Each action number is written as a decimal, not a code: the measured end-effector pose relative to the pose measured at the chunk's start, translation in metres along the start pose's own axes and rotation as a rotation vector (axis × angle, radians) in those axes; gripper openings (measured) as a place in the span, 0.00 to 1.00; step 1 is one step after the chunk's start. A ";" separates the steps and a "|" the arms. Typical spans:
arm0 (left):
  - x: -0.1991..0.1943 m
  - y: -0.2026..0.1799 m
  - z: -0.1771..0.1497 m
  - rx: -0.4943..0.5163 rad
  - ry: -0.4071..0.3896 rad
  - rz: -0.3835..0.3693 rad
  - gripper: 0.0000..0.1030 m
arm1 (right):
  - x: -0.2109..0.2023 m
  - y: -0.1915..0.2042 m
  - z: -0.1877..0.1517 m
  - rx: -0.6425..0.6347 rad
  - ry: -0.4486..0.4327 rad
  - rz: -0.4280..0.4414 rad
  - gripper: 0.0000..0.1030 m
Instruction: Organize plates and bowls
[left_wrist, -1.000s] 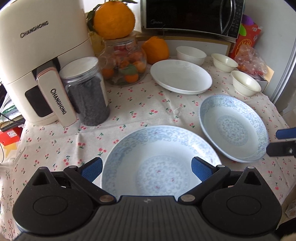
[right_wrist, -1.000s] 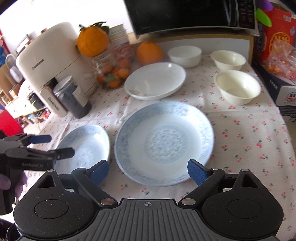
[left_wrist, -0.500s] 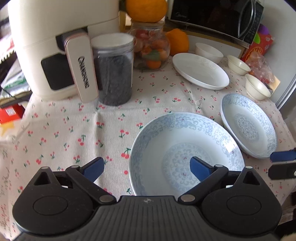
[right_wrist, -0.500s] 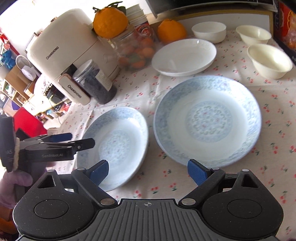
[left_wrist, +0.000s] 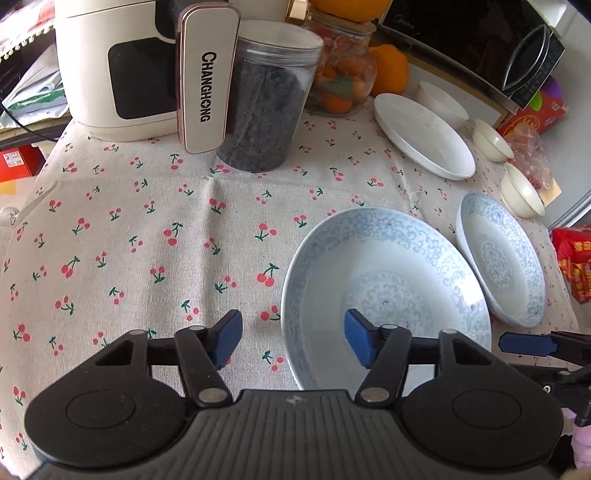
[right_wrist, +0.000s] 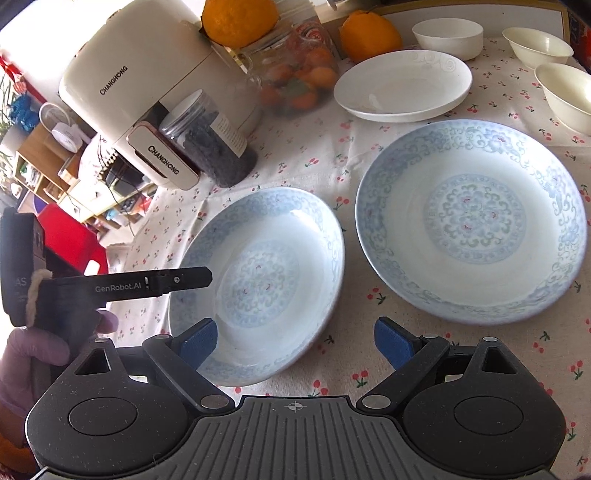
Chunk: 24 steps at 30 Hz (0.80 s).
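Two blue-patterned plates lie side by side on the cherry-print cloth. My left gripper (left_wrist: 291, 343) straddles the left rim of the nearer plate (left_wrist: 388, 288): one pad is outside it over the cloth, the other inside over the plate. Its jaws are closing and neither pad presses on the rim. In the right wrist view it shows side-on as the left gripper (right_wrist: 207, 277) over that plate (right_wrist: 258, 280). My right gripper (right_wrist: 295, 347) is open above the plate's near right rim. The second blue plate (right_wrist: 469, 221) is untouched. Behind are a white plate (right_wrist: 402, 85) and three white bowls (right_wrist: 447, 37).
A cream air fryer (left_wrist: 122, 70), a jar of dark contents (left_wrist: 266, 103) and a glass jar of fruit (left_wrist: 343, 77) crowd the back left. A microwave (left_wrist: 472, 40) stands behind. Red packets (left_wrist: 572, 266) lie past the table's right edge. Bare cloth (left_wrist: 129, 240) spreads left of the plates.
Both grippers have slid left and lower. My left gripper went from centred over the near blue plate to astride its left rim, and its jaws have narrowed. The right gripper stays wide.
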<state>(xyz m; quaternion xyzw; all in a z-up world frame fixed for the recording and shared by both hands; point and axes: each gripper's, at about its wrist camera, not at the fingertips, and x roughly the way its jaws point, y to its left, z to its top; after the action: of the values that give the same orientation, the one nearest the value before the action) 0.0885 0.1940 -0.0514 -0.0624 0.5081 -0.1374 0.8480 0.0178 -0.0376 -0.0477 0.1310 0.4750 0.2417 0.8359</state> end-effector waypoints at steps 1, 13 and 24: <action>0.000 0.001 -0.001 -0.001 0.004 0.001 0.48 | 0.001 0.001 0.000 -0.005 -0.001 -0.005 0.90; 0.004 0.000 -0.002 -0.003 0.047 -0.011 0.24 | 0.016 0.004 0.001 -0.047 0.012 -0.055 0.67; 0.003 -0.001 -0.001 -0.005 0.052 -0.019 0.13 | 0.023 0.000 0.005 -0.048 0.012 -0.085 0.24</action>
<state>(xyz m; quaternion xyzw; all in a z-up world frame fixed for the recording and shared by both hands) 0.0884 0.1919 -0.0540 -0.0656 0.5297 -0.1458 0.8330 0.0322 -0.0258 -0.0616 0.0890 0.4791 0.2179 0.8456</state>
